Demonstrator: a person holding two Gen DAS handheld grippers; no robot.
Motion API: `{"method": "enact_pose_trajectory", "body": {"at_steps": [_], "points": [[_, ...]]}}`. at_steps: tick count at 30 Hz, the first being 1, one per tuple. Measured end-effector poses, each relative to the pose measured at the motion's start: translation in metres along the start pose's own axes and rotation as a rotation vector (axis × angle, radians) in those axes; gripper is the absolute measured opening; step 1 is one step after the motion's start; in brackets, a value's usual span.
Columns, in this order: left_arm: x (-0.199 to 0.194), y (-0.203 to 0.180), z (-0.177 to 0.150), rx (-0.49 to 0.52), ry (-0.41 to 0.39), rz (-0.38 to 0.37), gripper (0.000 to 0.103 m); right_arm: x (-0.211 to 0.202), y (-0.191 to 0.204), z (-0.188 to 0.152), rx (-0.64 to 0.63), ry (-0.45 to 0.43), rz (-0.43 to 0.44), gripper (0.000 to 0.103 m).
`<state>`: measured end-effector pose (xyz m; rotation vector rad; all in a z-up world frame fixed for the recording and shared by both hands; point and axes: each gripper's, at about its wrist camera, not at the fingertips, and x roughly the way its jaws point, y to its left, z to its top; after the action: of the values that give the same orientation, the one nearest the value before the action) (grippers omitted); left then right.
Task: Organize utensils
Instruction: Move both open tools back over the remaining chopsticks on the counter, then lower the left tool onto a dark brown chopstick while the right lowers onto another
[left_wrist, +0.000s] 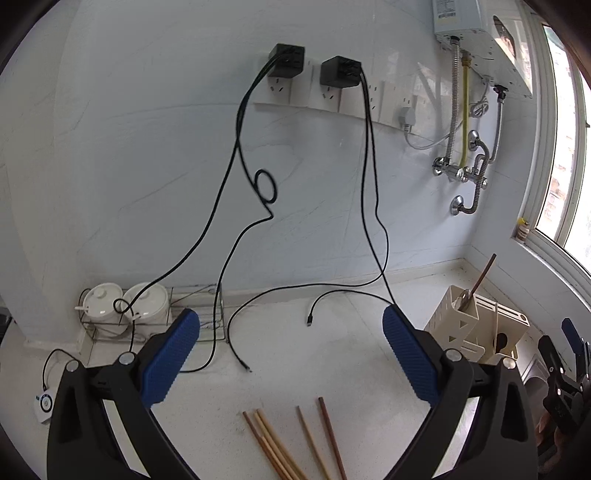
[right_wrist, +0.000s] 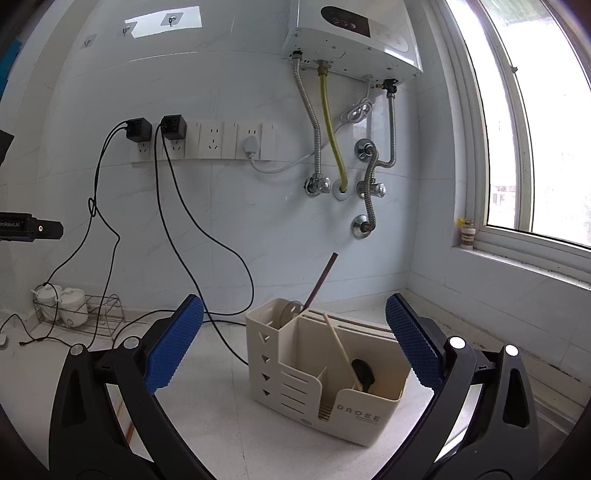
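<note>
- White speckled countertop runs back to a pale marble-look wall, where two black chargers sit in a socket strip and their black cables trail down onto the surface.
- From your left wrist camera, the left gripper stands wide — blue pads far apart, nothing between them and nothing touched. It tilts down toward the counter.
- Just below that gap, at the bottom edge, lie loose wooden chopsticks: three close together and two a little to their right, all flat on the counter.
- Off to the right stands the cream utensil holder with a dark brown handle leaning out of its tall compartment. Far left, two white lidded pots sit in a wire rack.
- At the right edge you can see part of your right gripper, black with a blue pad; from this side its gap cannot be judged.
- From your right wrist camera, the right gripper is also spread wide and holds nothing. It points nearly level at the utensil holder, which sits on the counter ahead, framed between the two pads but touching neither.
- Inside the holder, a pale-handled spoon with a dark bowl leans in the low front compartment — the dark brown handle stands in the tall rear one.
- Above hangs a white water heater with hoses; a window fills the right side.
</note>
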<state>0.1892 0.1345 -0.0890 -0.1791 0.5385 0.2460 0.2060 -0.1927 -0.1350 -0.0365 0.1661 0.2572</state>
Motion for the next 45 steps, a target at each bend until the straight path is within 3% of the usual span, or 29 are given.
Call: {"method": "enact_pose_trajectory", "body": {"at_steps": [9, 18, 24, 27, 36, 40, 45], "points": [[-0.007, 0.046, -0.031, -0.117, 0.126, 0.073, 0.098, 0.02, 0.036, -0.009, 0.006, 0.133, 0.146, 0.094], [0.008, 0.067, -0.066, -0.264, 0.299, 0.039, 0.098, 0.05, 0.07, -0.022, 0.004, 0.313, 0.264, 0.093], [0.039, 0.076, -0.102, -0.348, 0.508, 0.025, 0.097, 0.075, 0.092, -0.034, -0.009, 0.465, 0.343, 0.079], [0.051, 0.079, -0.121, -0.375, 0.585, 0.026, 0.092, 0.09, 0.104, -0.042, -0.013, 0.564, 0.377, 0.074], [0.078, 0.07, -0.163, -0.422, 0.737, 0.011, 0.085, 0.139, 0.141, -0.079, -0.058, 0.927, 0.449, 0.056], [0.088, 0.061, -0.17, -0.378, 0.774, 0.051, 0.082, 0.15, 0.156, -0.086, -0.095, 0.999, 0.47, 0.045], [0.1, 0.053, -0.177, -0.319, 0.812, 0.109, 0.073, 0.16, 0.167, -0.087, -0.112, 1.023, 0.486, 0.034]]}}
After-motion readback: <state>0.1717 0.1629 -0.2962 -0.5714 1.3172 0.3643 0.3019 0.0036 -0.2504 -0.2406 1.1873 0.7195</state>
